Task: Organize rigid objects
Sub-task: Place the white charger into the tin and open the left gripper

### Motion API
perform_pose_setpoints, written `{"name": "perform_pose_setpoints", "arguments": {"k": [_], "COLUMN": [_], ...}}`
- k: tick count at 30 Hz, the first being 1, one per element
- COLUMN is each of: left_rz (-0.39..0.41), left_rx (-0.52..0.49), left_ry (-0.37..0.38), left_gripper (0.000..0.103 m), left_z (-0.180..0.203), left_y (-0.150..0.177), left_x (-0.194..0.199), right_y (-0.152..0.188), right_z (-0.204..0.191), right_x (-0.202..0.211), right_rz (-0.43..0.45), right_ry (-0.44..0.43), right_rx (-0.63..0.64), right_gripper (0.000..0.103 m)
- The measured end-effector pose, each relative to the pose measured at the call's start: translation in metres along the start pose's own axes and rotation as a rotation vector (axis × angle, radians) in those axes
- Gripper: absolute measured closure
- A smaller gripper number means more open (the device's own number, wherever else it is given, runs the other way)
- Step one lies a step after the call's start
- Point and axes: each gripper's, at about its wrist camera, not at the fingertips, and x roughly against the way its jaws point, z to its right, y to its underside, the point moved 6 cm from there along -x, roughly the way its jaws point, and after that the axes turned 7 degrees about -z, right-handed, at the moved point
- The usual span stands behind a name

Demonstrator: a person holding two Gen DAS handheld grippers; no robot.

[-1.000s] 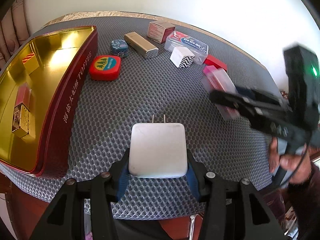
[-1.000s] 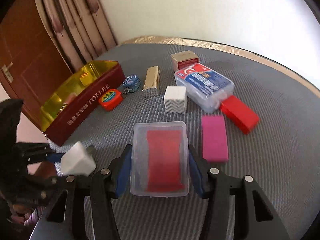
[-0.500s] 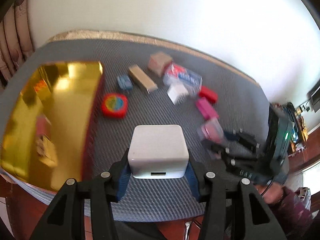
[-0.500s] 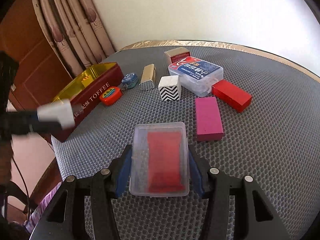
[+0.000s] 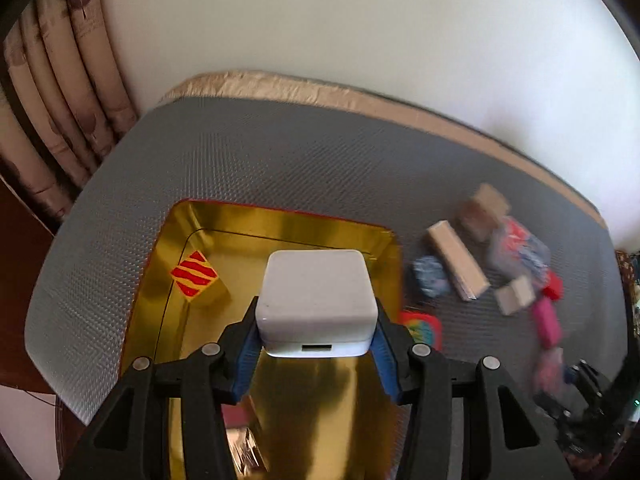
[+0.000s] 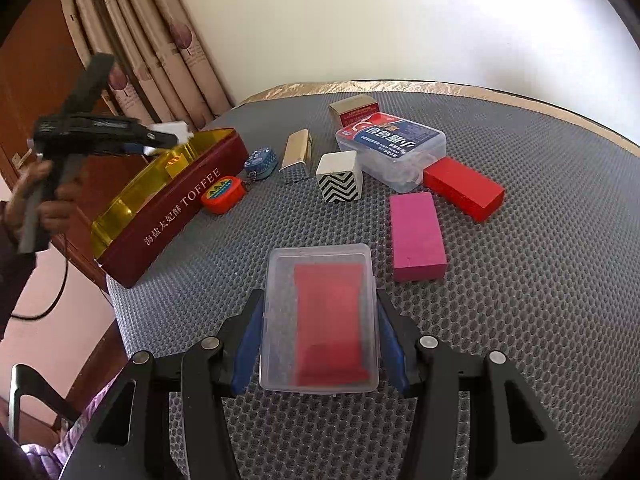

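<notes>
Blue pads on our left gripper (image 5: 316, 344) press both sides of a white charger block (image 5: 316, 304), held clear above the gold interior of the toffee tin (image 5: 384, 264), its port face turned towards the camera. Inside the tin, a small box with red and yellow stripes (image 5: 195, 275) sits near the far left corner, and something shiny lies at the near end, too blurred to name. In the right wrist view the left gripper (image 6: 160, 142) shows at the left edge, carrying the charger over the tin's far end, with a hand (image 6: 44, 200) wrapped round its handle. Our right gripper (image 6: 319, 344) clamps a clear plastic case (image 6: 319, 316) with a red card inside; we cannot tell whether the case touches the grey mesh mat (image 6: 520, 300). Just beyond it to the right lies a pink block (image 6: 416, 236), and past that a red block (image 6: 464, 188), close to a clear box with a blue and red label (image 6: 394, 140). A cube with black and white zigzags (image 6: 339, 176) stands just beside that box, a gold bar (image 6: 297, 155) to its left, then a small blue patterned tin (image 6: 261, 162) and a red round-cornered tin (image 6: 222, 194), which sits just beside the toffee tin's red wall (image 6: 180, 208). A small gold and red box (image 6: 354, 108) stands behind the labelled box. Curtains (image 6: 160, 40) hang behind the tin.
</notes>
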Motion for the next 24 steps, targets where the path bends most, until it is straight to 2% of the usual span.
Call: {"name": "perform_pose_setpoints", "arguments": {"k": [3,6,13,15,21,23,24], "left_rz": [-0.014,-0.018,-0.058,-0.066,0.047,0.07,0.088], "left_rx": [0.01,0.018,0.004,0.006,-0.032,-0.011,0.009], "left_ry": [-0.052,-0.073,-0.112,-0.149,-0.254,-0.246,-0.21], "left_gripper": [0.053,0.053,0.053,0.052,0.051,0.051,0.051], "left_z": [-0.014,-0.024,-0.025,-0.027,-0.031,-0.033,-0.033], "left_y": [-0.005,-0.006,-0.002,-0.001,-0.005,-0.004,0.0], "left_x": [-0.02,-0.033,-0.048,-0.049,-0.017,-0.003,0.01], "right_y": [0.0,0.0,0.0,0.0,-0.001,-0.001,-0.001], "right_z": [0.0,-0.001,0.0,0.0,0.0,-0.001,-0.001], "right_x": [0.0,-0.001,-0.002,-0.002,-0.004,-0.006,-0.007], "right_rz": [-0.003,-0.007,-0.013,-0.014,-0.022,-0.025,-0.029], "right_ry": [-0.004,-0.01,-0.015,-0.015,-0.002,0.004,0.006], "right_rx": [-0.003,-0.002,-0.006,-0.005,0.004,0.01,0.012], "right_gripper": [0.053,0.053,0.053,0.053,0.053,0.053,0.053]}}
